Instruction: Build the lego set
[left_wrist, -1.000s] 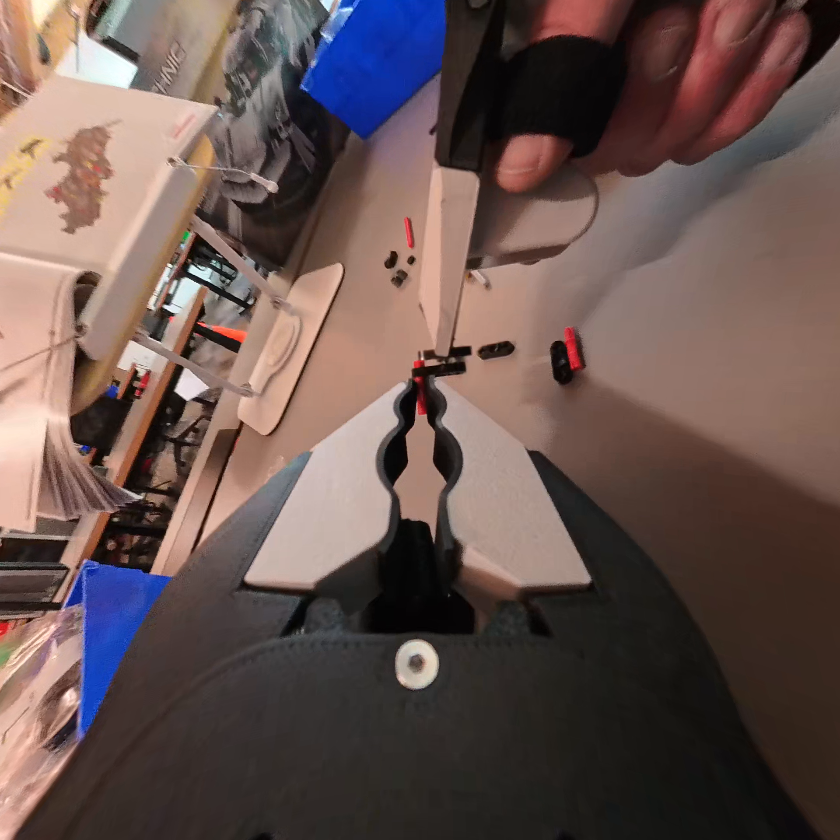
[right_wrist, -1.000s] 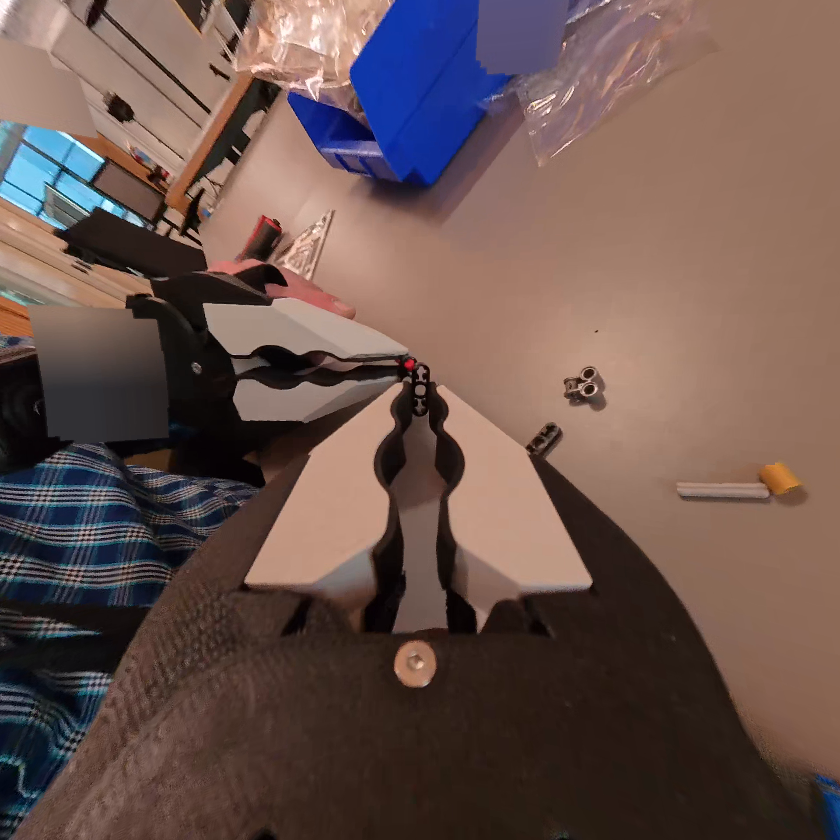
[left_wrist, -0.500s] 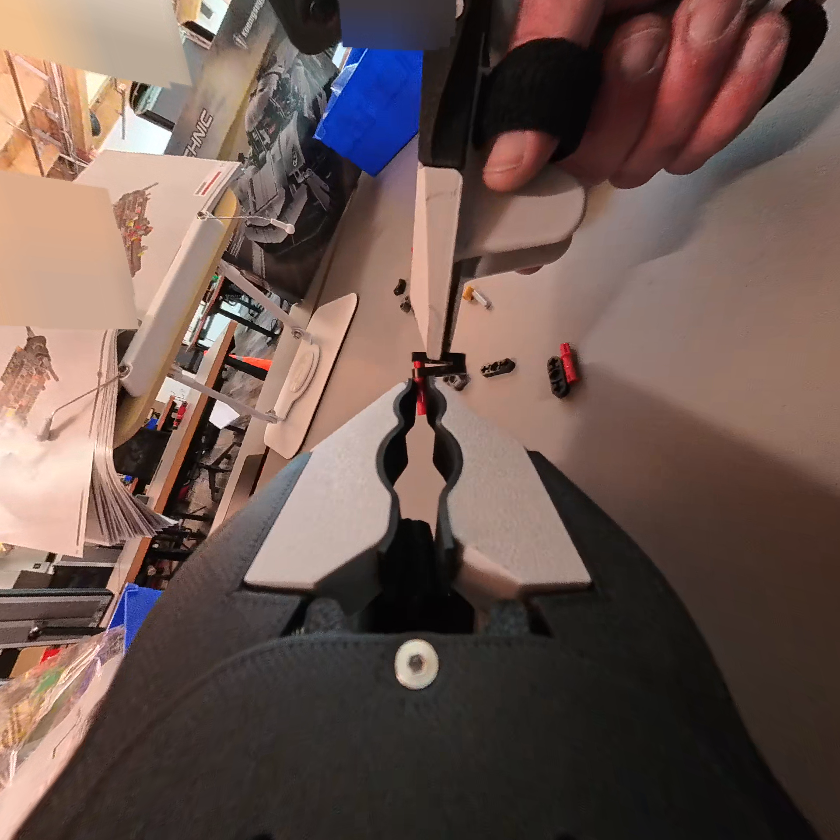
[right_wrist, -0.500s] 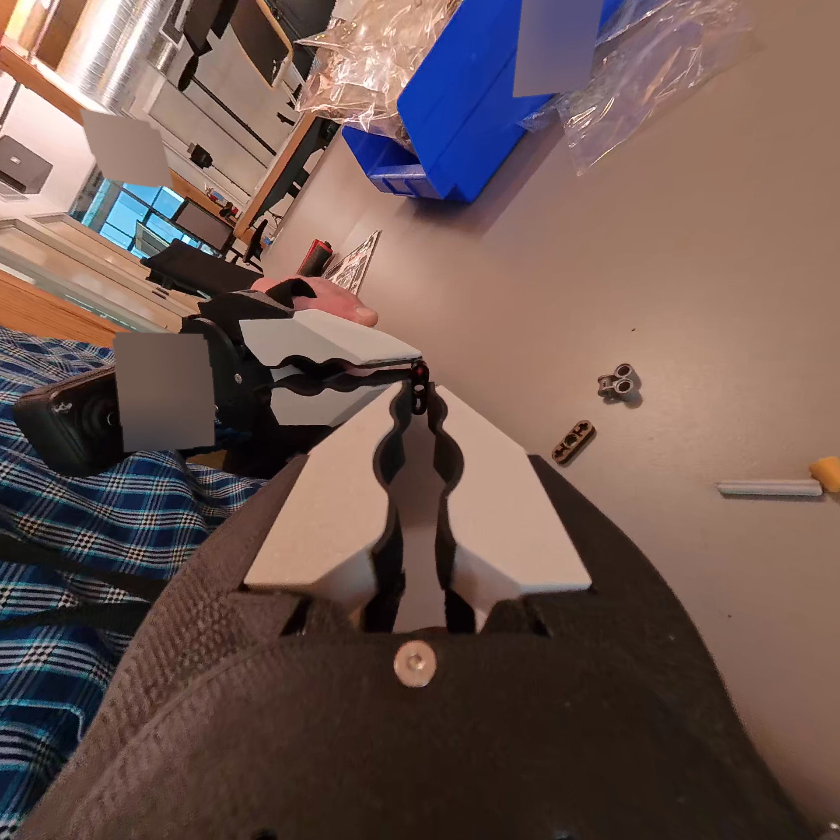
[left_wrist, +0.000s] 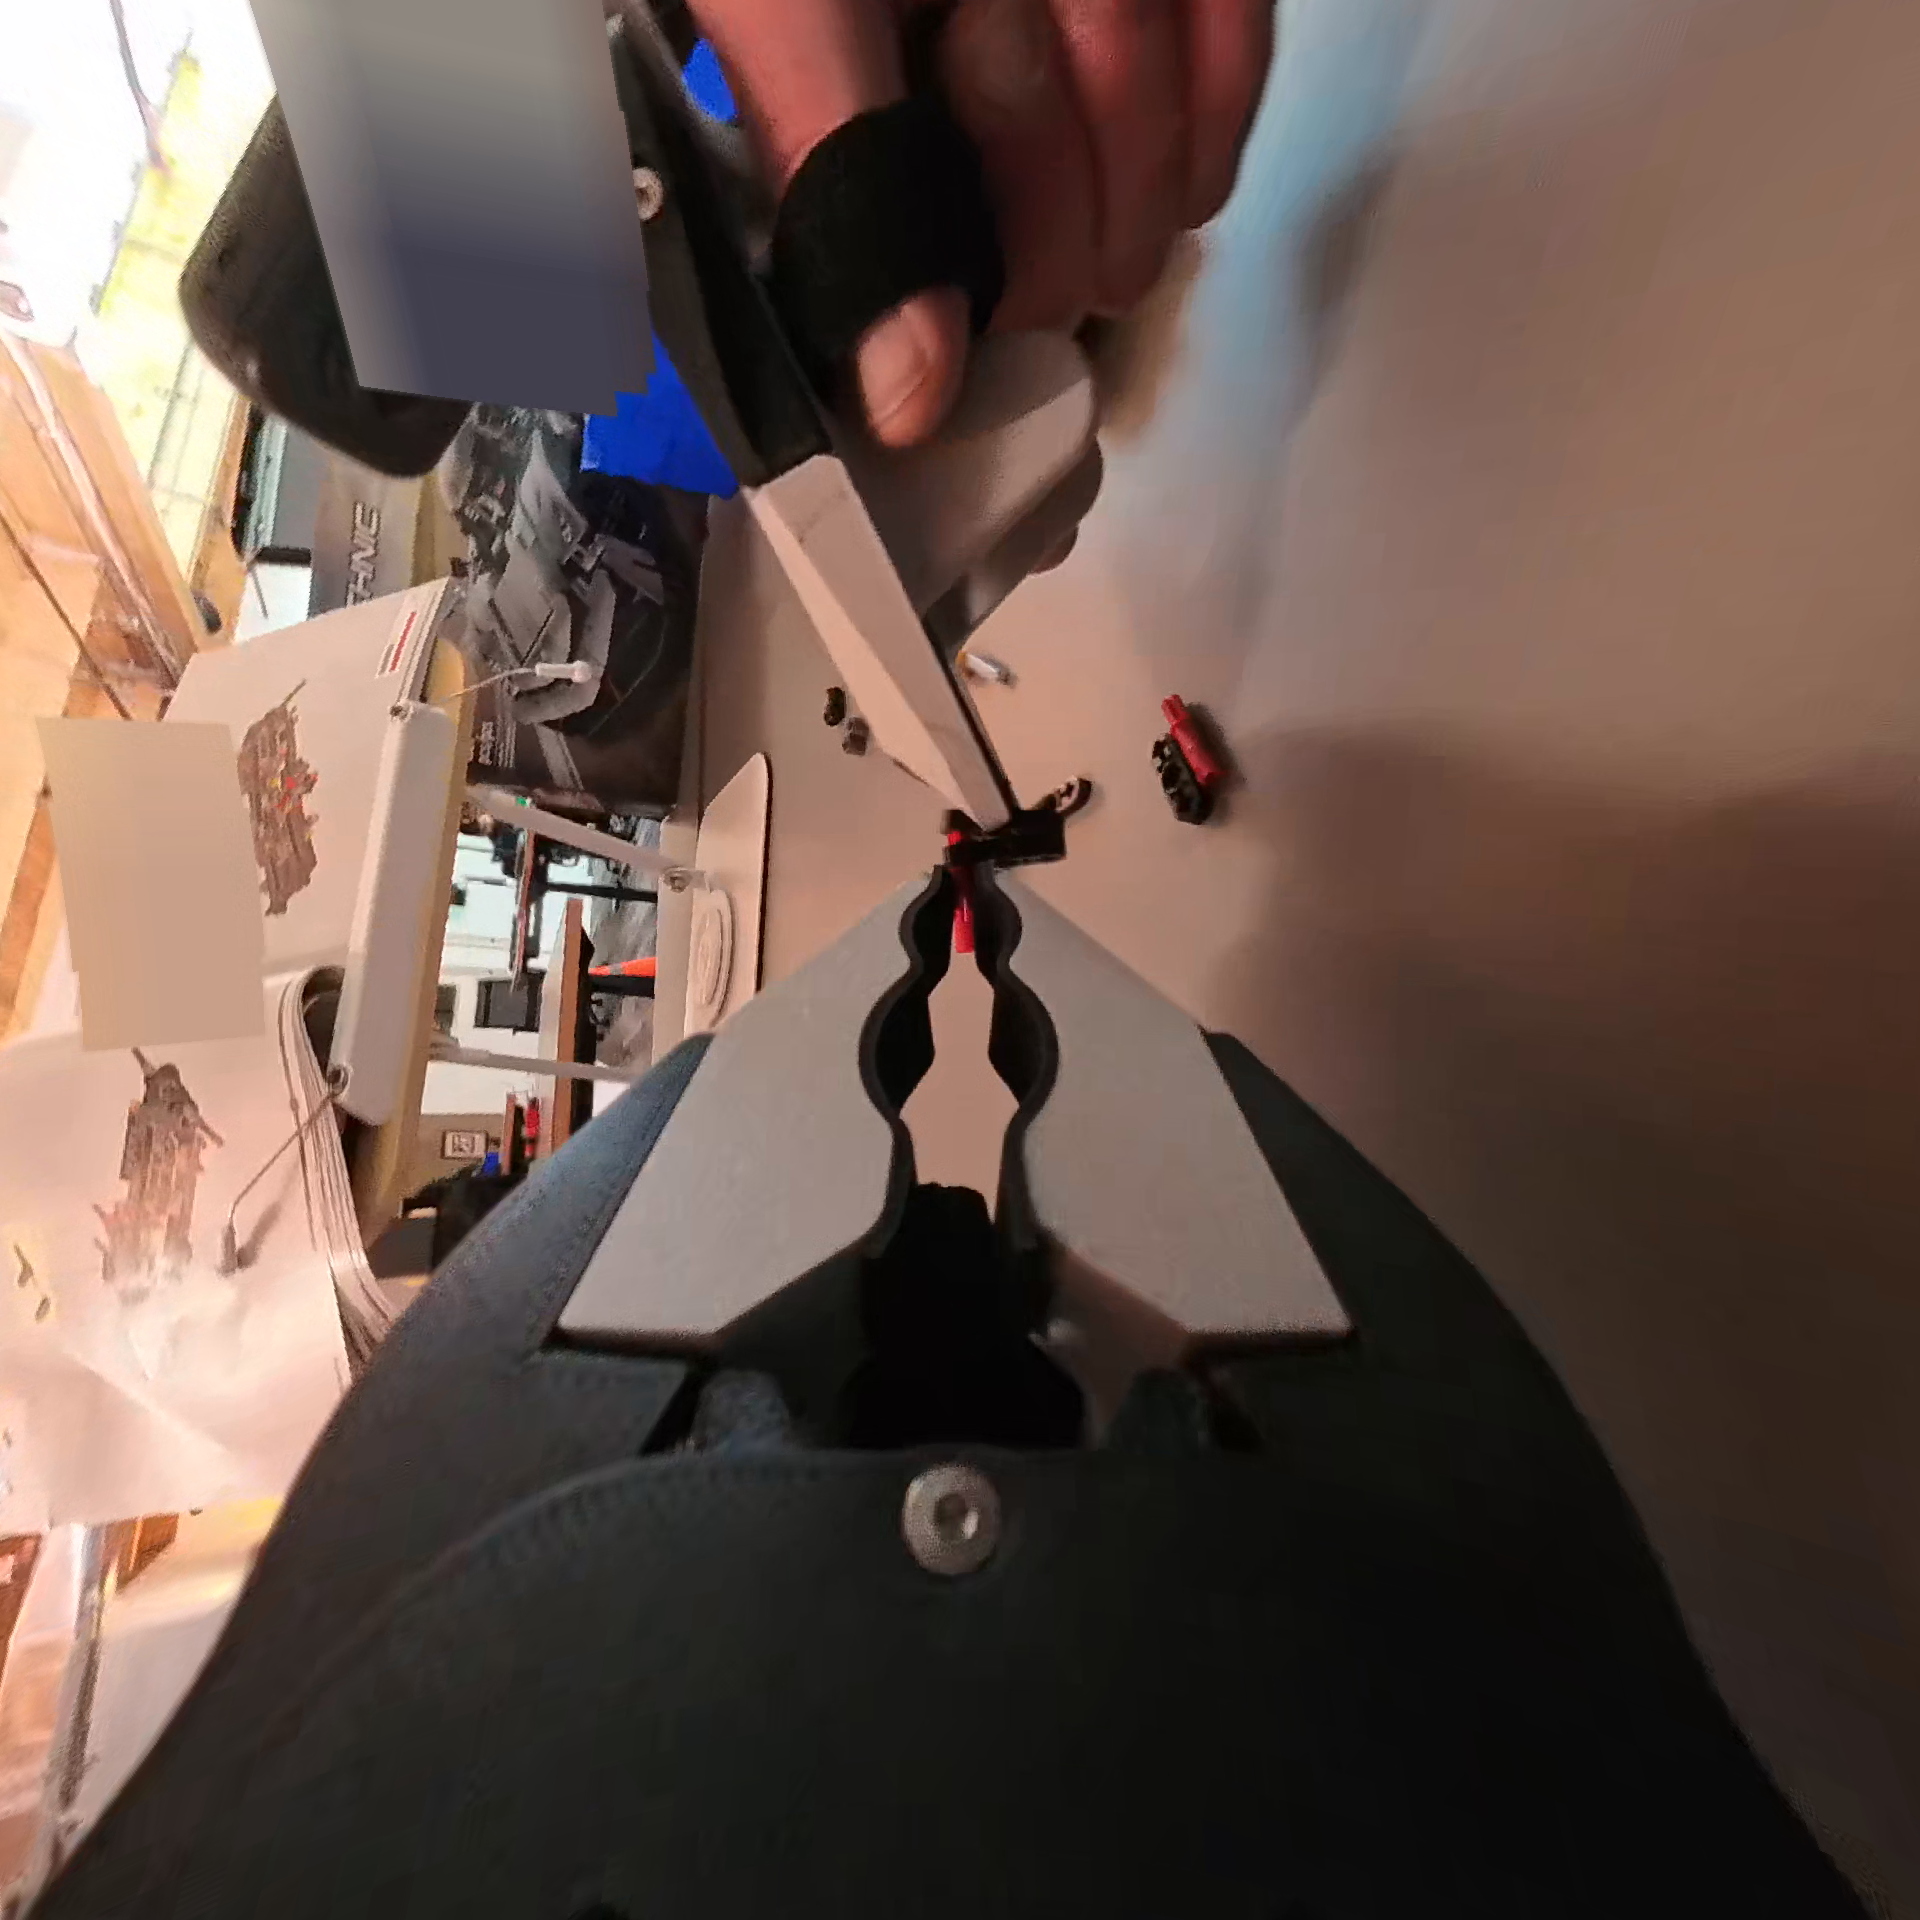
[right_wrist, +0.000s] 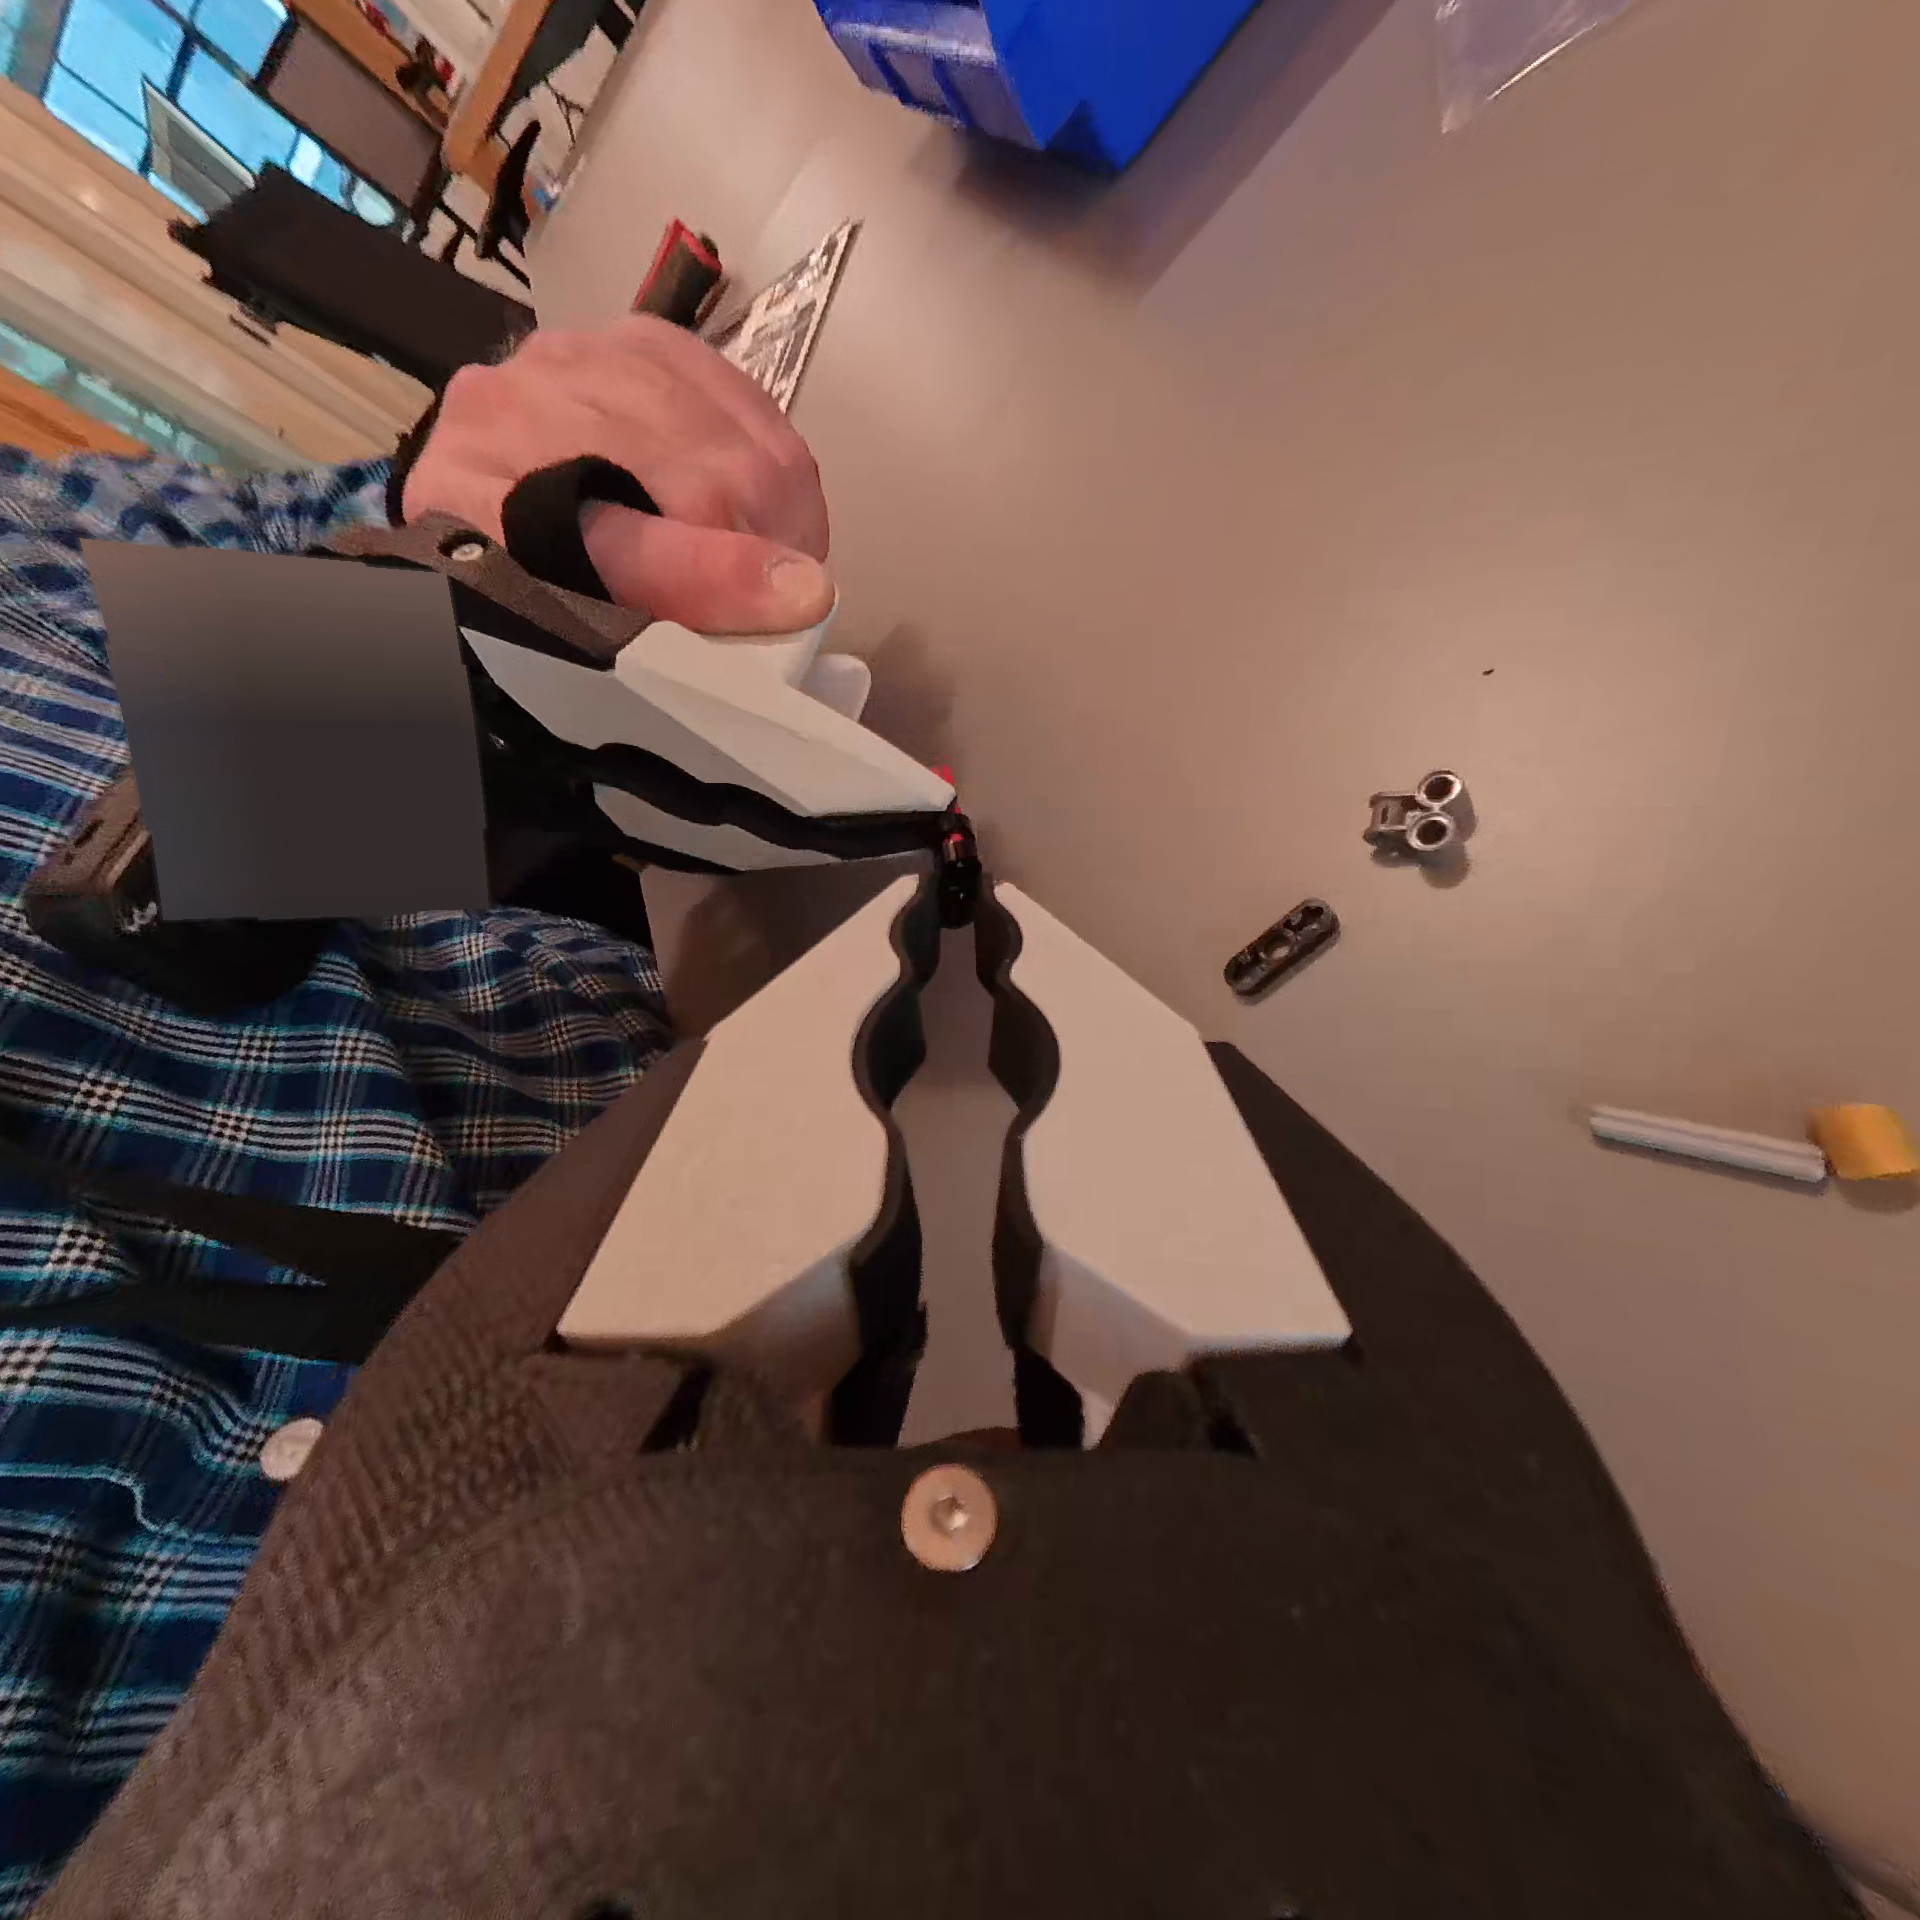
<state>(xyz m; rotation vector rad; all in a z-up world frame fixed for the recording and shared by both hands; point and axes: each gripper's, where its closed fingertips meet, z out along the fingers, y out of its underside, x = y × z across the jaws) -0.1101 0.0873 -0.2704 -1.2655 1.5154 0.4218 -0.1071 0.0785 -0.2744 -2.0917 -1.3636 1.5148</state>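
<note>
Red plastic sits between my left fingers: my left gripper is clamped narrow on a short red axle pin, and its tip pokes out past the fingertips toward my right gripper. That one is pinched tight on a small black liftarm, a short beam with holes. Both parts hang in the air above the grey table, well in from its edges, and they meet tip to tip; from the left wrist view the black beam lies crosswise on the end of the pin.

I judge the step to be pushing the pin into a hole of the beam. To do it well I want the pin's long axis, which runs straight out along my left fingers, square to the beam's flat face and centred on the hole. The beam's long axis runs along my right fingers, across the pin, so the two make a T. I should press straight along the pin, not twist, and keep both grips firm, since either part could pivot in the pads. Whether the pin is seated yet I cannot tell.

Spare parts lie on the table beyond: a grey connector, another black liftarm, a pale axle with a yellow bush.
</note>
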